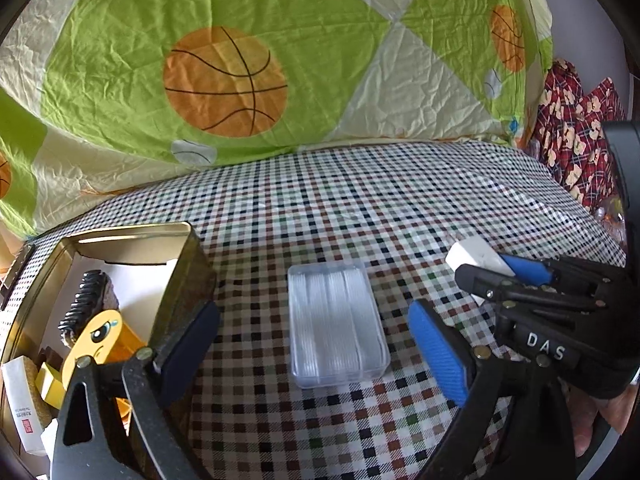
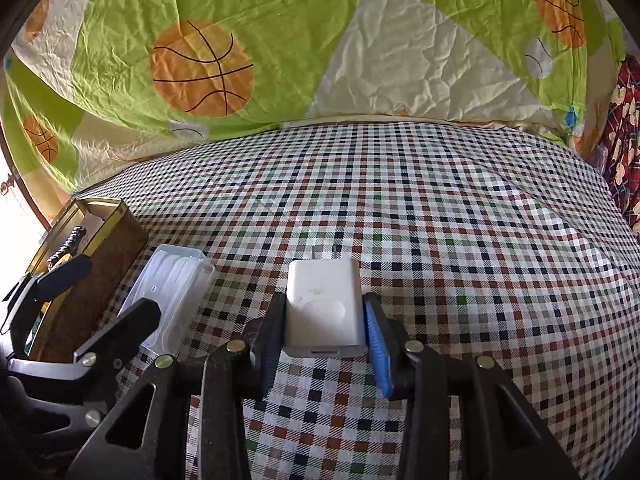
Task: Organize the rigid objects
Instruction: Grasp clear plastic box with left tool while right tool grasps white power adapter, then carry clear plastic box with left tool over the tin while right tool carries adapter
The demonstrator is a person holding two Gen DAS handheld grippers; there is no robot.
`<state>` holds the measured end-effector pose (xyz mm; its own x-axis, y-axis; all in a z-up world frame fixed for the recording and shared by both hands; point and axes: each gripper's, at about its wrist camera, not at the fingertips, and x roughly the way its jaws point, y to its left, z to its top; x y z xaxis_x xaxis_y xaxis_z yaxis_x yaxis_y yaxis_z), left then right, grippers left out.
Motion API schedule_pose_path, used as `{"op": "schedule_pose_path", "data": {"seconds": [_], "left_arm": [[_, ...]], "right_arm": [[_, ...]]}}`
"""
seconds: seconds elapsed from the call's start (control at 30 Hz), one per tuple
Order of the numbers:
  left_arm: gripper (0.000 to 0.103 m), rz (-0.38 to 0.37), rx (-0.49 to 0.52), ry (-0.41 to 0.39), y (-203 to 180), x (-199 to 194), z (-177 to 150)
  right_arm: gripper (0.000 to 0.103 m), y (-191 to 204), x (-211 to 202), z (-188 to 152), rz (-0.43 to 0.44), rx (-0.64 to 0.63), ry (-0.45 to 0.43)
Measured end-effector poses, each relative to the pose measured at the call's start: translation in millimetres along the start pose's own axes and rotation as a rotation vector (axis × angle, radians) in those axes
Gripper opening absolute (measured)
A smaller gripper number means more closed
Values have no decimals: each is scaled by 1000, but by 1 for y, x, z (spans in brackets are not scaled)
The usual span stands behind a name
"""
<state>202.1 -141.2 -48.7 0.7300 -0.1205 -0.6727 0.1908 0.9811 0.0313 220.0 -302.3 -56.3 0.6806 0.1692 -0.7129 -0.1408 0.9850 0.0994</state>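
Note:
A clear plastic case with white contents lies flat on the checked cloth, between the wide-spread jaws of my left gripper, which is open and touches nothing. My right gripper is shut on a white charger block, its blue pads pressing both sides; the block's prongs point away. In the left wrist view the right gripper holds that charger at the right. The clear case lies left of the charger in the right wrist view.
A gold metal tin stands open at the left, holding a yellow cartoon figure, a dark ribbed comb-like item and small boxes. A green basketball-print quilt rises behind the checked cloth. Red patterned fabric lies far right.

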Motion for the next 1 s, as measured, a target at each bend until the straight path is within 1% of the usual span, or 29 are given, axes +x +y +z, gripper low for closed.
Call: {"op": "schedule_pose_path", "data": {"seconds": [0.07, 0.1, 0.2, 0.23, 0.33, 0.37, 0.4, 0.53, 0.77, 1.0], "left_arm": [[89, -15, -11, 22, 1, 5, 1], [89, -22, -14, 34, 2, 8, 2], [88, -19, 12, 57, -4, 12, 1], [85, -24, 22, 70, -6, 15, 1], [68, -41, 25, 106, -8, 21, 0], [58, -54, 26, 115, -8, 22, 0], [51, -59, 29, 120, -9, 23, 0], [51, -64, 44, 106, -13, 18, -1], [51, -50, 14, 33, -6, 5, 0], [51, -19, -9, -79, 1, -15, 0]], "right_arm": [[40, 0, 0, 0, -1, -2, 1], [40, 0, 0, 0, -1, -4, 2], [40, 1, 1, 0, -1, -4, 4], [40, 1, 1, 0, -3, -3, 5], [40, 2, 1, 0, 0, -8, 1], [40, 2, 1, 0, -2, -10, 0], [40, 2, 1, -1, -3, -10, -1], [40, 1, -1, -1, -2, -3, -16], [40, 3, -14, -3, 6, -14, -77], [40, 3, -29, -6, 3, -10, -153]]}}
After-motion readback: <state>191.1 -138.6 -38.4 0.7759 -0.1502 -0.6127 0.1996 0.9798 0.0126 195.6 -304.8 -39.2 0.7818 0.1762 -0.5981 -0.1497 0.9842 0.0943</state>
